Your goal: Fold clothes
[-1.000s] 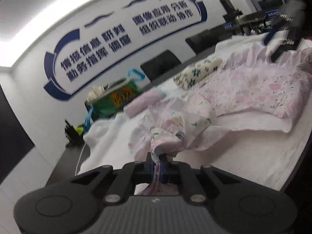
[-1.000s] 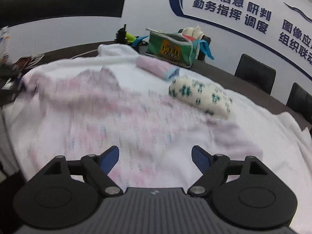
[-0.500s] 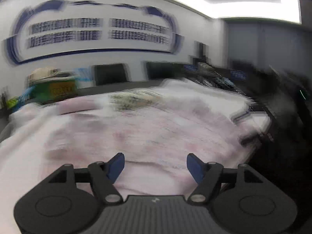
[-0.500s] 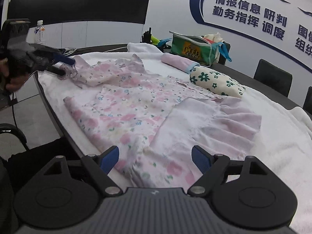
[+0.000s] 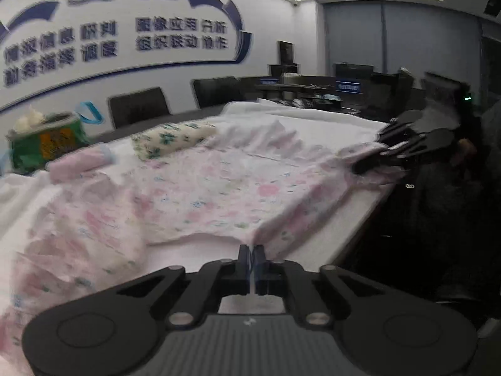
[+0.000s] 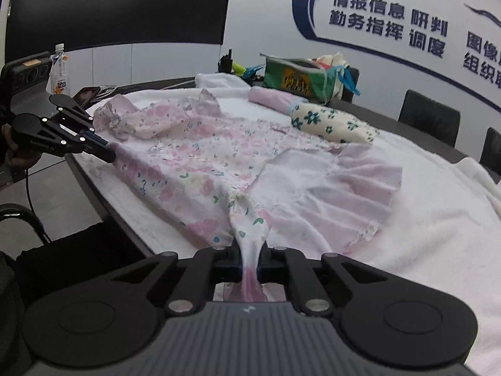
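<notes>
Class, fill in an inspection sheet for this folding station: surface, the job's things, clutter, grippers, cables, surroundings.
Surface: table edge under a white towel.
Job's things: pink floral dress spread flat; two rolled garments, floral roll and pink roll, behind it.
Clutter: green bag, water bottle.
Grippers: left gripper and right gripper both shut on the dress's edge.
Cables: one hangs below the left gripper.
Surroundings: black chairs, lettered wall.
</notes>
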